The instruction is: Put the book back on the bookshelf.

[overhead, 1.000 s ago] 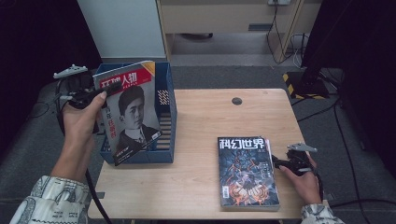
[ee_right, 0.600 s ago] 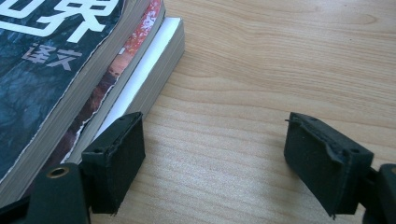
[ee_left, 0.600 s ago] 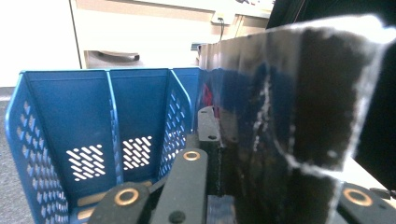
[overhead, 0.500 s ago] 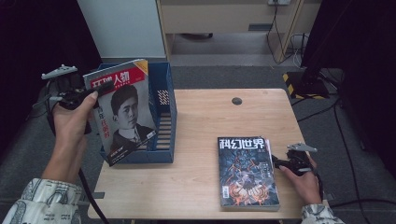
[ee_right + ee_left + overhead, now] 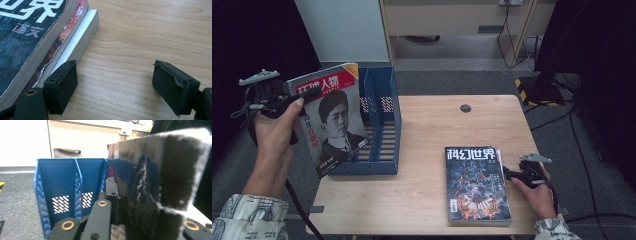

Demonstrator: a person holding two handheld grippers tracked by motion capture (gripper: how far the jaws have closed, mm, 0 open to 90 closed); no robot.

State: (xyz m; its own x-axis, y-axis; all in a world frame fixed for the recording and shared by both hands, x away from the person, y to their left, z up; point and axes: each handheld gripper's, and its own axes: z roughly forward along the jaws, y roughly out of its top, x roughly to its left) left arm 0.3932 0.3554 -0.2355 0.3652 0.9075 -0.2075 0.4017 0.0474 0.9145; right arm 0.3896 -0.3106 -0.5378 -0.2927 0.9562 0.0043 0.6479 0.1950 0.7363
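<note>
A magazine [image 5: 334,120] with a red title band and a portrait on its cover is held upright, tilted, at the front left of the blue file holder [image 5: 384,125]. My left gripper [image 5: 287,102] is shut on its upper left edge. In the left gripper view the magazine's glossy back [image 5: 155,182] stands close on the right, with the holder's compartments [image 5: 67,185] behind. A stack of magazines [image 5: 477,182] with a dark cover on top lies flat at the table's front right. My right gripper [image 5: 507,172] rests open on the wood beside the stack's right edge [image 5: 37,37], with nothing between its fingers [image 5: 61,85].
The wooden table [image 5: 437,125] has a small dark grommet [image 5: 465,108] near its far edge. A cabinet [image 5: 452,20] and cables [image 5: 517,45] lie beyond it. A dark drape [image 5: 597,75] hangs at the right.
My left hand has carried the portrait magazine leftward and slightly up, away from the blue holder. The right gripper and the stack have stayed put.
</note>
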